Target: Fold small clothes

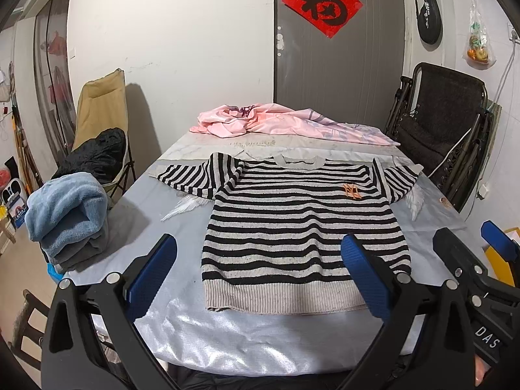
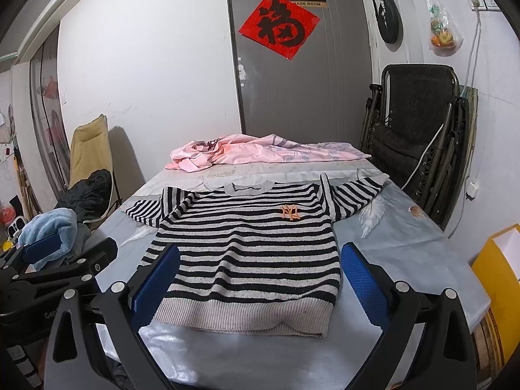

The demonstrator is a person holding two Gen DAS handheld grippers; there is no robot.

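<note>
A black-and-cream striped sweater [image 1: 302, 227] with an orange logo lies flat, front up, on the grey-covered table [image 1: 156, 214], hem toward me; its left sleeve is folded in. It also shows in the right wrist view [image 2: 247, 253]. My left gripper [image 1: 260, 269] is open and empty, held above the hem near the table's front edge. My right gripper [image 2: 260, 276] is open and empty, also above the hem; it shows at the right edge of the left wrist view [image 1: 468, 253].
A pile of folded blue and grey towels [image 1: 68, 217] sits at the table's left edge. A pink cloth [image 1: 279, 123] lies crumpled at the far end. A beige chair [image 1: 100, 123] stands left, a dark folded recliner [image 1: 445, 123] right. A yellow box [image 2: 500, 279] stands at right.
</note>
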